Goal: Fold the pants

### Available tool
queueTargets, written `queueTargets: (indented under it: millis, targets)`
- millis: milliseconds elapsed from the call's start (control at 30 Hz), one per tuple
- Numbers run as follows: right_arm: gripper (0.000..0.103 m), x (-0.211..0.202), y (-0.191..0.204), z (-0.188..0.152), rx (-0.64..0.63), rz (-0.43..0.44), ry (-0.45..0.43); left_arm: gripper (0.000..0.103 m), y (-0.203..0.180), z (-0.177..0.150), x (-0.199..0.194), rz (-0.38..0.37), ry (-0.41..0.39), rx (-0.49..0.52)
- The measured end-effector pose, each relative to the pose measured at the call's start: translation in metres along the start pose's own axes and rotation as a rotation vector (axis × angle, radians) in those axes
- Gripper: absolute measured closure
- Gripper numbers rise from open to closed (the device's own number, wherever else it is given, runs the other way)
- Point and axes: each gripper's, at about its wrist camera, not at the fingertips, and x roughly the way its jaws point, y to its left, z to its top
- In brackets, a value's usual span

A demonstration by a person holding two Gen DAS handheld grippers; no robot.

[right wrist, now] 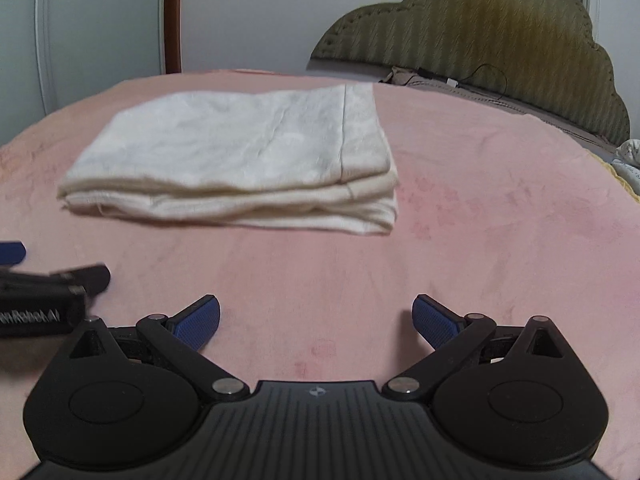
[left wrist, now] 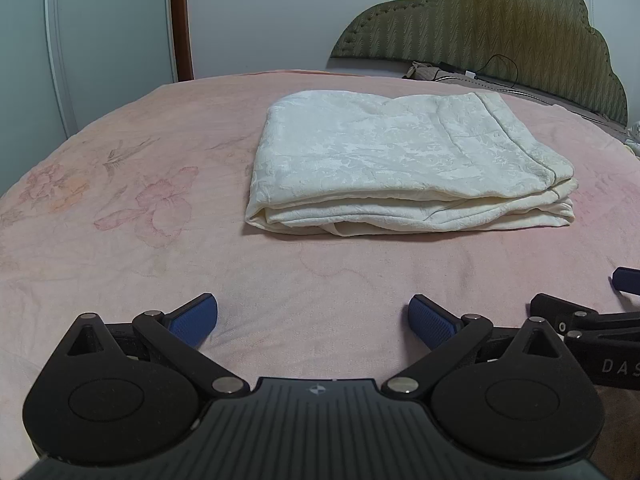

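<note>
Pants (left wrist: 400, 160): cream-white, faint damask-like pattern in the weave. Folded into a flat rectangular stack, several layers showing along the near edge. Lies flat on pink bedspread (left wrist: 320, 272), mid-bed, seam running across one end.

A bed (left wrist: 120, 240) under a pink flowered cover carries cream pants (left wrist: 400, 168) folded into a flat stack near its middle; at the far right by the headboard (left wrist: 500, 28) lie a black cable (left wrist: 500, 68) and crumpled cloth (right wrist: 630, 156)
</note>
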Motion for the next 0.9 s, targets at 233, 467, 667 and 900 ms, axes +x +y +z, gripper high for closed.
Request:
queueTargets:
  millis: [233, 467, 667, 900]
  targets:
    - [0.0, 0.0014, -0.0037, -0.0012, 0.03, 0.02, 0.009, 0.0, 0.0, -0.0002, 0.0, 0.0, 0.0, 0.0]
    - [0.0, -0.0057, 0.0006, -0.0061, 0.023, 0.001, 0.003, 0.0, 0.0, -0.0002, 0.0002, 0.0, 0.0, 0.0]
    - [0.0, -0.0049, -0.0022, -0.0067, 0.036, 0.011, 0.009, 0.0, -0.0001, -0.0003, 0.0004, 0.0, 0.0, 0.0]
    - [0.0, -0.0052, -0.0026, -0.0077, 0.04, 0.028, 0.011, 0.0, 0.0001, -0.0002, 0.0003, -0.002, 0.0, -0.002]
